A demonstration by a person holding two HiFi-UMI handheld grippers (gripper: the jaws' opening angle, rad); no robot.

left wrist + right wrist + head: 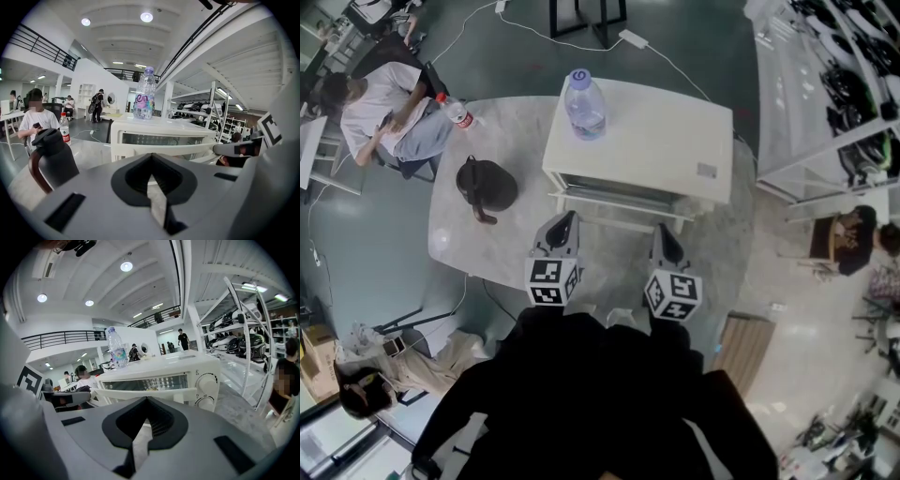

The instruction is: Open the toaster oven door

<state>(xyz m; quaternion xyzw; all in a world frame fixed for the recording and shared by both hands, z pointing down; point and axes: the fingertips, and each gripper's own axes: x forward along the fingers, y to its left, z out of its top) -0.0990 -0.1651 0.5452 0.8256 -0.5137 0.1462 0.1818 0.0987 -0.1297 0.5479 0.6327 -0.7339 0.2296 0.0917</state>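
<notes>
Head view shows the white toaster oven (656,141) standing at the far side of a marble counter (487,244), with its door closed and the white door handle (619,204) facing the person. On top of the oven stands a clear water bottle (584,103) with a pale cap. In the left gripper view its label carries some pink letters, but I cannot read them with certainty. A smaller bottle with red label (457,113) stands at the left edge of the counter, and its print is too small to read. Each gripper carries a cube with black and white square markers, not text. Two round dials (206,380) are on the right of the oven front, and the marks beside them are not legible.

The left claw (568,219) has its two jaws together, tips meeting, and nothing between them. It points at the left end of the handle, just in front of it, and I see no contact. The right claw (662,231) is closed in the same way and also empty, just before the right end of the handle. A dark jug (486,185) stands on the counter to the left of the oven, well apart from both claws. A seated person (380,108) is beyond the counter's left edge.
</notes>
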